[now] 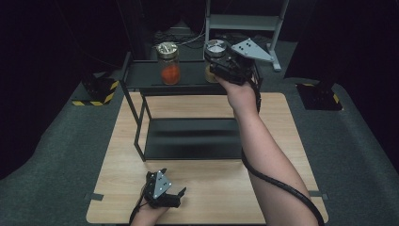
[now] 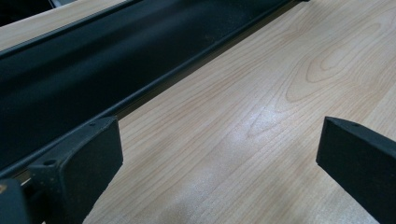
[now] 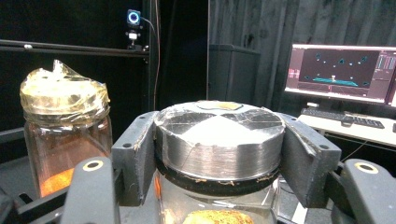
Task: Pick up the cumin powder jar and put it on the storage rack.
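Right gripper [image 3: 219,154] clamps the silver-lidded jar [image 3: 219,140] on the black shelf [image 1: 141,75]; a monitor [image 3: 343,70] stands beyond. Left gripper [image 2: 219,158], jaws wide, rests over the pale wooden bench [image 2: 280,93].

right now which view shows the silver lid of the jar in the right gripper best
The right gripper view: the silver lid sits close up, clamped at both sides by the right gripper. The high view shows the same lid small and far off on the top shelf. The left gripper view looks at the table instead.
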`<state>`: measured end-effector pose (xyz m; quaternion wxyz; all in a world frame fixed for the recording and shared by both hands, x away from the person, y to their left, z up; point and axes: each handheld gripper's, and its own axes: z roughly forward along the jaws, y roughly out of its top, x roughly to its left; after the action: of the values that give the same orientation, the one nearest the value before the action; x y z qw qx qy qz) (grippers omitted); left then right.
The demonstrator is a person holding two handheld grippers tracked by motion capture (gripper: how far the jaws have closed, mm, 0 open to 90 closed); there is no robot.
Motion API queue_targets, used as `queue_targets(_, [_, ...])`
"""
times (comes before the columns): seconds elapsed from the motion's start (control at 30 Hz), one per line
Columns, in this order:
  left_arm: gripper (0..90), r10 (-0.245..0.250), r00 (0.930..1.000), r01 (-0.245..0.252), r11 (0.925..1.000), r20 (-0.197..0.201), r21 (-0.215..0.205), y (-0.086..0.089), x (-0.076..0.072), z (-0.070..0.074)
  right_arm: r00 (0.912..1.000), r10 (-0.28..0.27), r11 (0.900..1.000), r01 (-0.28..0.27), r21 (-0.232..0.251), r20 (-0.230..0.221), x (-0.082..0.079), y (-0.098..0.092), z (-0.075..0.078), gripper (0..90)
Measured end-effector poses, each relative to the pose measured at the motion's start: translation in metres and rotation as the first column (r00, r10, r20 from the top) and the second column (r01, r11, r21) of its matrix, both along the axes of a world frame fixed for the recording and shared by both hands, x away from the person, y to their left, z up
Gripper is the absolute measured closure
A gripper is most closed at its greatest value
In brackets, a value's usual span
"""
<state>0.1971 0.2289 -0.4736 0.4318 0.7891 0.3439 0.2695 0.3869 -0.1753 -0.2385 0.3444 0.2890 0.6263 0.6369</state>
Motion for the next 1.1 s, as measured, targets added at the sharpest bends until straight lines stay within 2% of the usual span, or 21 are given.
queue_targets(0.33, [0.8, -0.002, 1.0, 0.002, 1.0, 0.001, 0.001, 0.0, -0.0001, -0.0001, 0.9998, 0.002, 1.0, -0.001, 0.025, -0.019, 0.0015, -0.0014, -0.0017, 33.7])
queue_targets(0.53, [0.8, -0.001, 1.0, 0.001, 1.0, 0.0, -0.003, 0.0005, 0.0, -0.0002, 0.9998, 0.0, 1.0, 0.0, 0.027, -0.019, 0.0014, -0.0009, -0.0023, 33.4])
queue_targets(0.63, [0.8, -0.002, 1.0, 0.002, 1.0, 0.0, -0.001, 0.0003, -0.0001, -0.0001, 0.9999, -0.007, 1.0, 0.008, 0.011, -0.014, -0.0004, 0.0006, -0.0002, 32.9])
queue_targets(0.73, [0.8, -0.002, 1.0, 0.002, 1.0, 0.001, -0.001, 0.0003, -0.0002, -0.0001, 0.9999, -0.01, 1.0, 0.01, -0.012, -0.008, -0.0019, 0.0016, 0.0021, 27.2])
queue_targets(1.0, [0.8, -0.002, 1.0, 0.002, 1.0, 0.001, 0.001, 0.0001, 0.0, 0.0, 0.9988, -0.028, 0.999, 0.029, 0.013, -0.039, -0.0067, 0.002, 0.0051, 5.2])
queue_targets(1.1, [0.8, -0.003, 1.0, 0.003, 1.0, -0.001, 0.002, -0.0002, 0.0003, 0.0001, 0.9988, -0.016, 1.0, 0.017, 0.019, -0.046, -0.0079, -0.0013, 0.0046, 0.0])
